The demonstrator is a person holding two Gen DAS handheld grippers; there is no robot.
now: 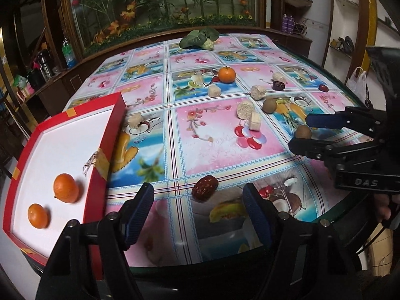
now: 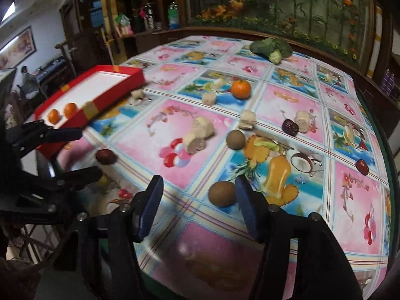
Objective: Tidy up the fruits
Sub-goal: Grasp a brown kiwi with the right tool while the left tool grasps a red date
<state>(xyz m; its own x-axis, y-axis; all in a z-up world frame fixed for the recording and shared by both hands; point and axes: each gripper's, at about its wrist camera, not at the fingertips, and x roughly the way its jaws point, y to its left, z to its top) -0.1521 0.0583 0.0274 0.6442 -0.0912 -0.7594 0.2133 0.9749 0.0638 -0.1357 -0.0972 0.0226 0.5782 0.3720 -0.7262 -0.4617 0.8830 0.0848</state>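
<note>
A red box with a white floor sits at the table's left edge and holds two oranges. My left gripper is open, and a wrinkled red date lies on the cloth just beyond its fingertips. My right gripper is open too, with a brown kiwi on the table between its tips, close to the right finger. In the left wrist view the right gripper straddles that kiwi. A third orange and a second kiwi lie farther back.
Several beige cut chunks and two more dates are scattered mid-table. A green leafy vegetable lies at the far edge before a glass cabinet of plants. The fruit-print tablecloth ends just below both grippers. The red box overhangs the left edge.
</note>
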